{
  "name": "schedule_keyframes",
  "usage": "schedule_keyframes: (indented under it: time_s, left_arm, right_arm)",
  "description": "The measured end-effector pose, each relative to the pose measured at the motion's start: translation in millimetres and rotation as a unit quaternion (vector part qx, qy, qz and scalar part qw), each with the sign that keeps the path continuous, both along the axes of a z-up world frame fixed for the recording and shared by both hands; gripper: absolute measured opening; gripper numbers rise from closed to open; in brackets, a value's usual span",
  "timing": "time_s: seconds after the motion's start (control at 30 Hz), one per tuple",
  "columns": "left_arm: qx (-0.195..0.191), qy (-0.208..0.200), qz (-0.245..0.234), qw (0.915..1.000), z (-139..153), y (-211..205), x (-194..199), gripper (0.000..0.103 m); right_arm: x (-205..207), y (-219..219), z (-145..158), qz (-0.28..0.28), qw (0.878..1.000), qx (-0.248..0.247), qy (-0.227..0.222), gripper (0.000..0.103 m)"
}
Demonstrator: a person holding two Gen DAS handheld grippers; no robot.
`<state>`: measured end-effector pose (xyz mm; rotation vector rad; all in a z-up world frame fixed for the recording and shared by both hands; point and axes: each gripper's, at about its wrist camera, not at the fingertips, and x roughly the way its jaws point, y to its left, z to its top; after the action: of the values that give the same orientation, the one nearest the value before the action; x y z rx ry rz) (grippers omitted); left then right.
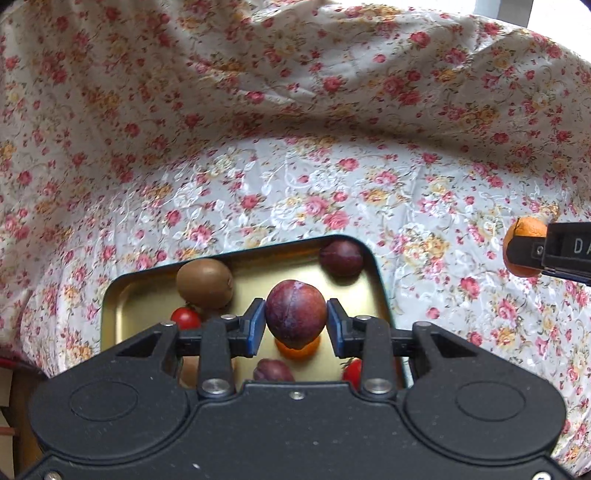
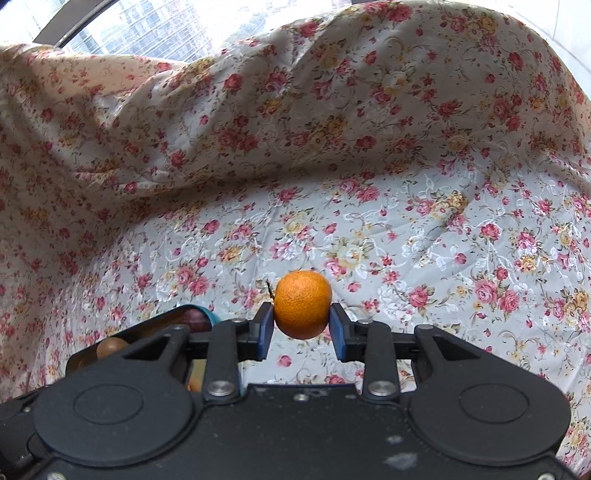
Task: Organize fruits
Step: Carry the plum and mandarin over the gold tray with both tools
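Observation:
My left gripper (image 1: pixel 295 322) is shut on a dark red plum (image 1: pixel 294 318), held above a gold metal tray (image 1: pixel 122 314). In the tray lie a brown kiwi (image 1: pixel 204 283), a second plum (image 1: pixel 341 257), a third plum (image 1: pixel 273 370), two cherry tomatoes (image 1: pixel 185 318) (image 1: pixel 352 372) and an orange fruit (image 1: pixel 297 350) partly hidden under the held plum. My right gripper (image 2: pixel 302 325) is shut on a small orange mandarin (image 2: pixel 303 308) above the cloth. In the left wrist view the mandarin (image 1: pixel 522 242) and right gripper show at the right edge.
A floral cloth (image 1: pixel 295 177) covers the table and rises in folds behind. In the right wrist view the tray (image 2: pixel 85 356) with a kiwi (image 2: pixel 110 347) sits at lower left, mostly hidden by the gripper body. A window (image 2: pixel 147 26) shows at the top left.

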<state>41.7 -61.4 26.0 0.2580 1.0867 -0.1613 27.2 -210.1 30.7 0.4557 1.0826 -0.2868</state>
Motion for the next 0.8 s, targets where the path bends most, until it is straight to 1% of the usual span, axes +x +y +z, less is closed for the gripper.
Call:
schedule_keyframes:
  time_s: [0.07, 0.2, 0.33, 0.43, 0.53, 0.67, 0.8]
  left_arm:
    - [-0.001, 0.006, 0.014, 0.9999, -1, 13, -1, 0.044]
    - [-0.017, 0.016, 0.047, 0.9986, -2, 38, 4, 0.044]
    - [-0.020, 0.021, 0.079, 0.9965, -6, 56, 11, 0.044]
    - [-0.031, 0.036, 0.097, 0.9941, -10, 68, 16, 0.044]
    - [-0.046, 0.058, 0.113, 0.9909, -17, 81, 19, 0.044]
    - [-0.039, 0.070, 0.127, 0.9887, -24, 93, 20, 0.044]
    - [-0.036, 0.083, 0.126, 0.9879, -28, 100, 18, 0.044]
  right_arm:
    - [2, 18, 0, 0.023, 1.000, 0.001, 0.002, 0.034]
    - [3, 55, -4, 0.071, 0.997, -0.007, 0.011, 0.034]
    - [1, 93, -11, 0.129, 0.991, -0.019, 0.022, 0.034]
    - [0, 113, -18, 0.161, 0.986, -0.026, 0.032, 0.034]
    - [4, 123, -25, 0.167, 0.985, -0.017, 0.039, 0.034]
    - [12, 127, -33, 0.152, 0.987, -0.017, 0.045, 0.034]
    - [24, 122, -35, 0.136, 0.989, -0.022, 0.042, 0.034]
